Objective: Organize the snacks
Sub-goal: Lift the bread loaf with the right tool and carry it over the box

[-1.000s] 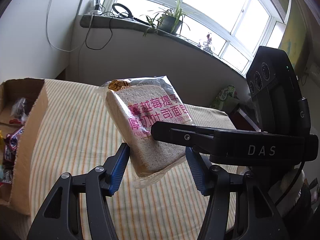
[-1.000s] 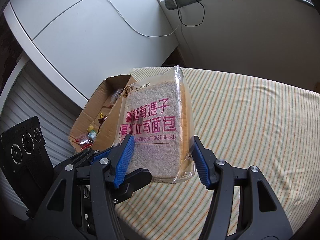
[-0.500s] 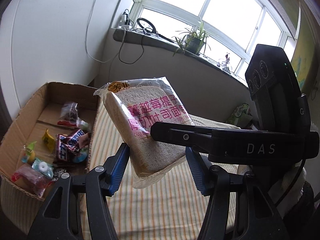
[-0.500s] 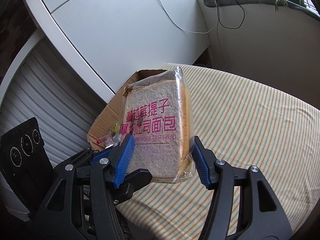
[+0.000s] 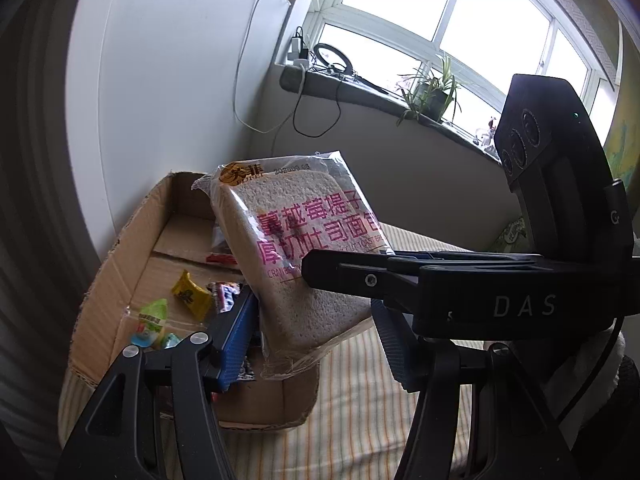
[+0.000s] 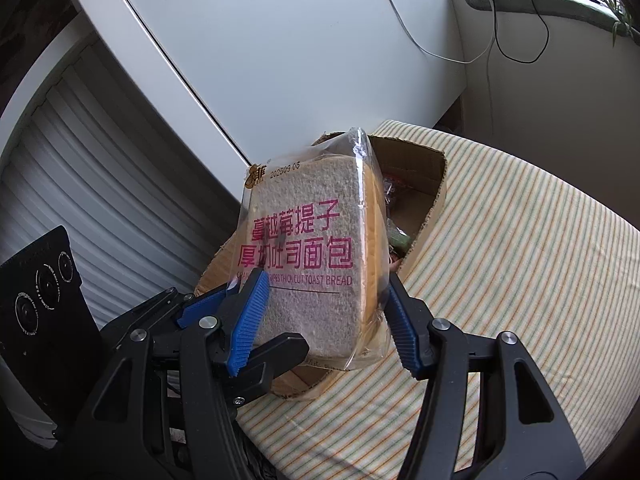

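A bag of bread (image 6: 308, 264) is up in the air, above a cardboard box (image 5: 132, 264). The bag is see-through plastic with pink writing on it, and thick slices show inside. It leans a little to one side.

Two grippers hold the bag at once. The right gripper (image 6: 324, 320) squeezes the bottom part of the bag between its blue pads (image 6: 250, 316), one pad on the flat front and one on the side. The left gripper (image 5: 312, 340) comes in from the other way (it looks crossed with the right one). Its left blue pad (image 5: 236, 344) touches the edge of the bread, and its right pad sits just beside the bag, partly hidden behind the black arm of the other gripper, so it is hard to tell how tight it grips.

The box is open and sits on a striped cloth (image 6: 520, 280). Inside the box are small snacks: a yellow packet (image 5: 191, 294), a green one (image 5: 154, 314) and some more wrapped sweets.

A plant (image 5: 430, 96) stands on the window ledge, and wires hang down the white wall.
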`<state>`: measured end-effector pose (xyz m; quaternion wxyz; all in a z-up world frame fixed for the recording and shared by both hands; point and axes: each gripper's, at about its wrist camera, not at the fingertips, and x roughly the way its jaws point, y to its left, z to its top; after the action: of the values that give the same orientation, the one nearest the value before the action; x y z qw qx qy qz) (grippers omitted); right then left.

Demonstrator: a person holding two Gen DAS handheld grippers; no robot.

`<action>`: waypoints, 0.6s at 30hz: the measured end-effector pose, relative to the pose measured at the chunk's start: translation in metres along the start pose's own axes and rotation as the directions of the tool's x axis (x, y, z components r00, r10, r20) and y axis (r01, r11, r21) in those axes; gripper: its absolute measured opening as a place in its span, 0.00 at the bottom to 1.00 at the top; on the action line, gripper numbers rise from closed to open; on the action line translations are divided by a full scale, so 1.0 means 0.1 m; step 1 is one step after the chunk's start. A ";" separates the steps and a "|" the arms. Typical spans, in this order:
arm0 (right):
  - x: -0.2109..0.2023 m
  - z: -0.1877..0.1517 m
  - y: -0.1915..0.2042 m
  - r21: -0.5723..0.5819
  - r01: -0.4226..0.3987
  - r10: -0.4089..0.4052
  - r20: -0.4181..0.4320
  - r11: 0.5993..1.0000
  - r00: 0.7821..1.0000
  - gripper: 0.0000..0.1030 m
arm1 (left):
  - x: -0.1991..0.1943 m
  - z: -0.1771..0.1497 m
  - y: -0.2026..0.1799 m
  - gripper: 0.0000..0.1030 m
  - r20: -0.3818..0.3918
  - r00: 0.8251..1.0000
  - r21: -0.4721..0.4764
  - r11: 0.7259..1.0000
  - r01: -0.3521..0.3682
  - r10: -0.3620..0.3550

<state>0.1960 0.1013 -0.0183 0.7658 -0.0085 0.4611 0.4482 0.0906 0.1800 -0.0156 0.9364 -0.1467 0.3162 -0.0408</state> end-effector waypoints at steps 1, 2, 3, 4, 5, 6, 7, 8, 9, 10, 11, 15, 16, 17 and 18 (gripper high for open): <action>0.04 0.03 0.01 -0.002 -0.004 0.004 -0.001 1.000 1.000 0.59 | 0.00 0.02 0.04 0.56 -0.001 1.000 -0.001 1.000 -0.007 0.007; 0.08 0.04 0.01 -0.004 -0.009 0.009 -0.002 1.000 1.000 0.59 | 0.01 0.04 0.07 0.56 -0.002 1.000 -0.002 1.000 -0.013 0.013; 0.11 0.08 0.01 -0.003 -0.013 0.013 -0.004 1.000 1.000 0.59 | 0.02 0.06 0.10 0.56 -0.003 1.000 -0.003 1.000 -0.020 0.020; 0.15 0.11 0.02 -0.001 -0.017 0.017 -0.006 1.000 1.000 0.59 | 0.02 0.09 0.13 0.56 -0.004 1.000 -0.004 1.000 -0.026 0.026; 0.19 0.15 0.02 0.001 -0.021 0.021 -0.009 1.000 1.000 0.59 | 0.04 0.11 0.16 0.56 -0.004 0.999 -0.002 0.999 -0.034 0.034; 0.23 0.18 0.01 0.004 -0.026 0.026 -0.012 1.000 1.000 0.59 | 0.04 0.13 0.18 0.56 -0.005 0.999 0.003 0.999 -0.042 0.042; 0.25 0.20 -0.01 0.006 -0.032 0.032 -0.016 0.999 0.999 0.59 | 0.06 0.15 0.21 0.56 -0.006 0.999 0.007 0.999 -0.049 0.049; 0.28 0.23 -0.03 0.009 -0.037 0.038 -0.019 0.999 0.999 0.59 | 0.07 0.17 0.24 0.56 -0.010 0.998 0.009 0.998 -0.054 0.054; 0.31 0.25 -0.04 0.012 -0.041 0.042 -0.020 0.999 0.999 0.59 | 0.09 0.19 0.26 0.55 -0.013 0.998 0.008 0.998 -0.060 0.060; 0.36 0.28 -0.05 0.016 -0.044 0.044 -0.022 0.999 0.999 0.59 | 0.10 0.21 0.28 0.55 -0.016 0.998 0.010 0.998 -0.068 0.068; 0.38 0.29 -0.06 0.019 -0.045 0.045 -0.023 0.999 0.999 0.59 | 0.12 0.23 0.30 0.55 -0.019 0.997 0.015 0.997 -0.077 0.077; 0.48 0.36 -0.07 0.019 -0.032 0.033 -0.031 0.999 0.999 0.59 | 0.21 0.29 0.37 0.54 -0.030 0.993 0.028 0.994 -0.110 0.110; 0.49 0.37 -0.07 0.021 -0.031 0.032 -0.033 0.999 0.999 0.59 | 0.24 0.31 0.38 0.53 -0.034 0.992 0.030 0.992 -0.119 0.120; 0.50 0.38 -0.08 0.025 -0.030 0.031 -0.034 0.999 0.999 0.59 | 0.26 0.31 0.39 0.53 -0.037 0.991 0.035 0.991 -0.128 0.130; 0.51 0.38 -0.09 0.029 -0.029 0.030 -0.036 0.999 0.999 0.59 | 0.29 0.32 0.40 0.52 -0.039 0.989 0.042 0.989 -0.139 0.141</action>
<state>0.2381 0.1469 -0.0367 0.7506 0.0010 0.4816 0.4525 0.1322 0.2209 -0.0195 0.9328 -0.1050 0.3443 0.0157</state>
